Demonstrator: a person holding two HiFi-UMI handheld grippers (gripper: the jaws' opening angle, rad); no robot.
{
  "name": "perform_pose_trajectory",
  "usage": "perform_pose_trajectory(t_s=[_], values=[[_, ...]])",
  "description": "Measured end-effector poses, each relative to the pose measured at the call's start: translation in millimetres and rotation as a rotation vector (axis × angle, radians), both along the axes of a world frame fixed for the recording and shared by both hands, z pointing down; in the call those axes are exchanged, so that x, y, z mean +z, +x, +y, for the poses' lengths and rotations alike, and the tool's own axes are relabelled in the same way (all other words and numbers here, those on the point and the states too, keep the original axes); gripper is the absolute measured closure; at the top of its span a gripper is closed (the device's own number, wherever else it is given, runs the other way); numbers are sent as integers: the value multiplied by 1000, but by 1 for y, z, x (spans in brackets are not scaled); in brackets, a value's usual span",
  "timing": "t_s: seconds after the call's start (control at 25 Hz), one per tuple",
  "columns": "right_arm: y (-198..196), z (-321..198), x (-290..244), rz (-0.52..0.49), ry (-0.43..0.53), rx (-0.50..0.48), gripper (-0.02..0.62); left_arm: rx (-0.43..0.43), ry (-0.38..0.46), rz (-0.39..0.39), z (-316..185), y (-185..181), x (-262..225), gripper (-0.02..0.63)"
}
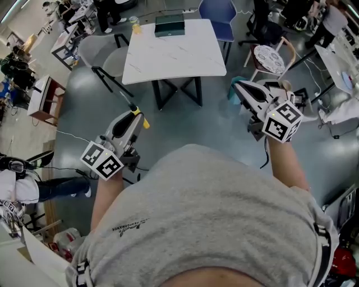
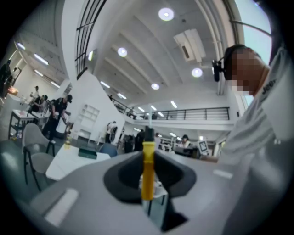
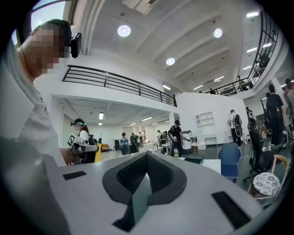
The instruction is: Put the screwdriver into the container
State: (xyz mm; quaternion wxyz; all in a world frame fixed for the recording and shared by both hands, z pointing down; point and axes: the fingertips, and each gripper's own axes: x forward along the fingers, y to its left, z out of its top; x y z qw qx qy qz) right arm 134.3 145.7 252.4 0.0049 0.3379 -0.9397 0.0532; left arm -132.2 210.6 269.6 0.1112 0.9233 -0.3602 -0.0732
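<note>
My left gripper point(image 1: 133, 116) is shut on a screwdriver point(image 2: 147, 170) with a yellow handle. The handle stands upright between the pads, and its dark collar and thin shaft stick out past the jaw tips point(image 1: 134, 107). The container, a dark green box point(image 1: 169, 24), sits at the far edge of a white table point(image 1: 185, 61), well ahead of both grippers. It also shows in the left gripper view point(image 2: 87, 153) and the right gripper view point(image 3: 195, 159). My right gripper point(image 1: 239, 88) is held level at the right, shut, with nothing between its pads point(image 3: 147, 155).
A small bottle point(image 1: 135, 25) stands at the table's far left corner. A grey chair point(image 1: 101, 56) is left of the table, a blue chair point(image 1: 219, 14) behind it and a patterned stool point(image 1: 271, 59) to the right. Desks and other people fill the room's edges.
</note>
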Motion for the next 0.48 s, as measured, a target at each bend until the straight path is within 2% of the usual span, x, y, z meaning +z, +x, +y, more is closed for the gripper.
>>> perform_pose_trajectory(t_s=[0.24,0.48], values=[[20,7,-2,-20,16,-22,588,-17,2,-6,6,22,0,531],[58,21,-4,-31,19,-47,588,-22,3,-13,16,61,-5,531]])
